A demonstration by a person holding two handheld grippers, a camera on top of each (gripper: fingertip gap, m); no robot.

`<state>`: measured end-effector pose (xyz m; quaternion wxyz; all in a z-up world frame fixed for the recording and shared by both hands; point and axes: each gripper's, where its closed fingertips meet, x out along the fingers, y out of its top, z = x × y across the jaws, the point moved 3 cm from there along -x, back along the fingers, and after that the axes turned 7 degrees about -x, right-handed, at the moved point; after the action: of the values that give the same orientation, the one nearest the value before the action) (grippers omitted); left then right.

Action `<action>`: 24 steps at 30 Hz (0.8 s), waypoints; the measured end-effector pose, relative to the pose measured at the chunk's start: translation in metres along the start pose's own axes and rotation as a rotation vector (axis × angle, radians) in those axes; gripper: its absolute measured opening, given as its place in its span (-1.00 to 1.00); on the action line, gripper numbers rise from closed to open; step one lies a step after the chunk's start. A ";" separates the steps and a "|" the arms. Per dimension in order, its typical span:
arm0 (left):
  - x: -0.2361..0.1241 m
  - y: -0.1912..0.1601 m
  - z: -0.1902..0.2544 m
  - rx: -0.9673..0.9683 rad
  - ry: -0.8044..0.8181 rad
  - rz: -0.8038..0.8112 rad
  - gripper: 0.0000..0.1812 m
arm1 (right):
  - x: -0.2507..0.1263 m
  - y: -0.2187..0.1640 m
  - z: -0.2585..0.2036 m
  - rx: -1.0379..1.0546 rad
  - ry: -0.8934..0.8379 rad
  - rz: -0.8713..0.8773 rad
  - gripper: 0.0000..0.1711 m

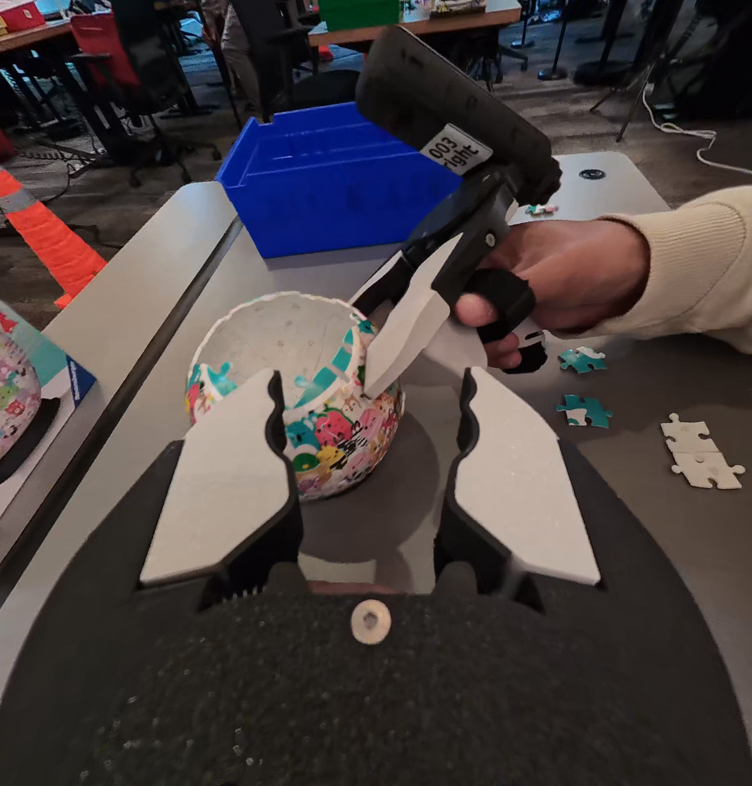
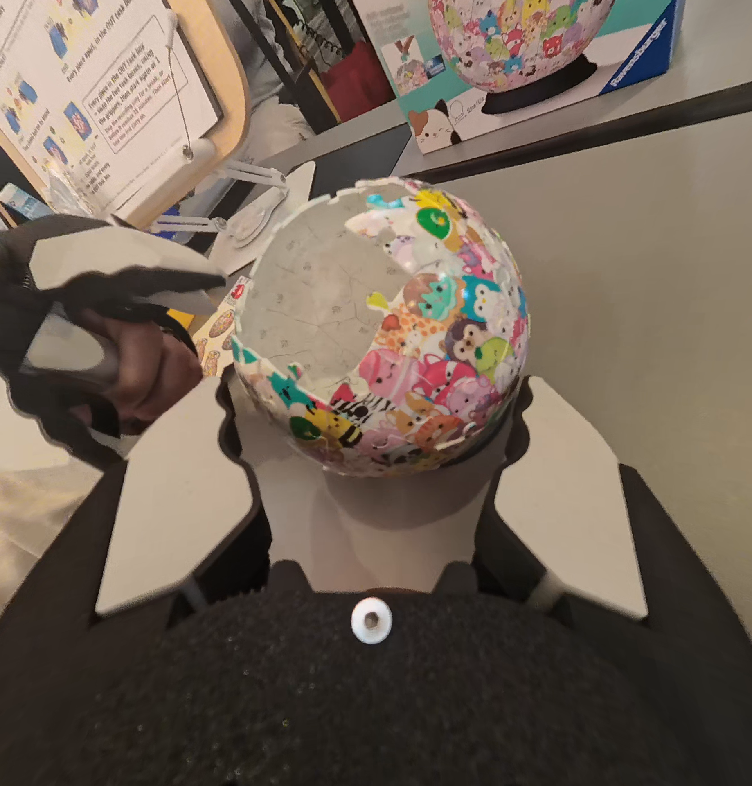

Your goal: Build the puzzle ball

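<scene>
The left gripper [image 1: 370, 408] is held wide apart and nothing is gripped in it; its left finger is seen in front of the puzzle ball [image 1: 323, 429], with no contact that can be confirmed. The right gripper [image 2: 372, 414] is likewise spread wide and empty, its fingers set to either side of the ball's lower half; in the left wrist view one of its fingertips [image 1: 376, 383] is placed against the ball's upper edge, though whether it presses there cannot be told. The ball is stood on the grey surface [image 1: 621, 531], near the seam between two tabletops, and is judged to be well over half built: the lower body and one side are closed with colourful cartoon-animal pieces, while a large opening [image 2: 315, 297] is left through which the pale inner face is seen. Further out on the surface, a few loose pieces are left to be fitted: two teal ones [image 1: 583, 385] lying face up, a joined pair [image 1: 701, 457] lying blank side up, and another small piece [image 1: 541, 209] farther back. A blue bin [image 1: 332, 187] is stood behind the ball, and the puzzle box [image 2: 536, 72] is set on the neighbouring tabletop. The visible pieces seem too few to close the gap, so more are presumably kept elsewhere.
</scene>
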<state>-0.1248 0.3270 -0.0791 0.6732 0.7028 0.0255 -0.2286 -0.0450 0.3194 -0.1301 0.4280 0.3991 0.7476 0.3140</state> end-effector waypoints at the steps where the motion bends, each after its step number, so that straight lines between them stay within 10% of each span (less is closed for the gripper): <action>1: 0.003 0.001 0.002 0.015 -0.007 -0.006 -0.13 | 0.000 0.001 0.000 0.008 0.003 0.008 0.43; 24: 0.017 -0.005 0.005 0.068 -0.034 -0.077 -0.15 | 0.004 0.005 0.005 0.007 -0.028 0.048 0.39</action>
<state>-0.1128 0.3178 -0.0902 0.6399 0.7197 0.0332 -0.2672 -0.0406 0.3263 -0.1298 0.4292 0.4227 0.7329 0.3160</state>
